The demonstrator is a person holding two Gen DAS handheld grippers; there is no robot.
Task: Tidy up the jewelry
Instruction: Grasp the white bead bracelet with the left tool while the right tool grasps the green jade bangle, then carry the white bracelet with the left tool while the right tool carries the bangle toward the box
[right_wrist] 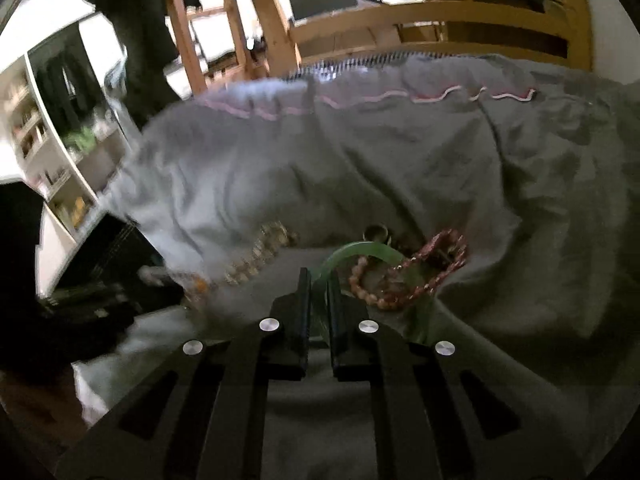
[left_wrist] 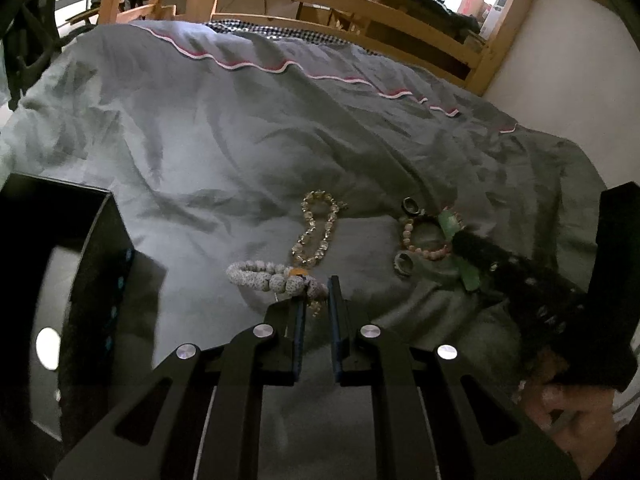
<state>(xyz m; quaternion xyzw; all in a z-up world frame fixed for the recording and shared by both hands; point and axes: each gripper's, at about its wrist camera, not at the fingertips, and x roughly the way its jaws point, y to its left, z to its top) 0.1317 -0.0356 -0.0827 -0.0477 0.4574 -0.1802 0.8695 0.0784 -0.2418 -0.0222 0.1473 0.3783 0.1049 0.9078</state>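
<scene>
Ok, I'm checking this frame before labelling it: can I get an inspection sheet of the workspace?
Surface: wrinkled grey duvet.
Job's things: white bracelet, clear bracelet, pink bracelet, red bracelet, two rings, bangle; black box at left.
Clutter: nothing seen.
Grippers: left gripper shut on white bracelet; right gripper shut on bangle.
Cables: nothing seen.
Surroundings: wooden bed frame, shelves.

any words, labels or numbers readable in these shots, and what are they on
None can be read.
The red and white box by the window, in the left wrist view, may carry print, but it is too small and blurred.
The black box shows only blue marks, not legible.
The jewelry on the grey duvet bears no lettering.
</scene>
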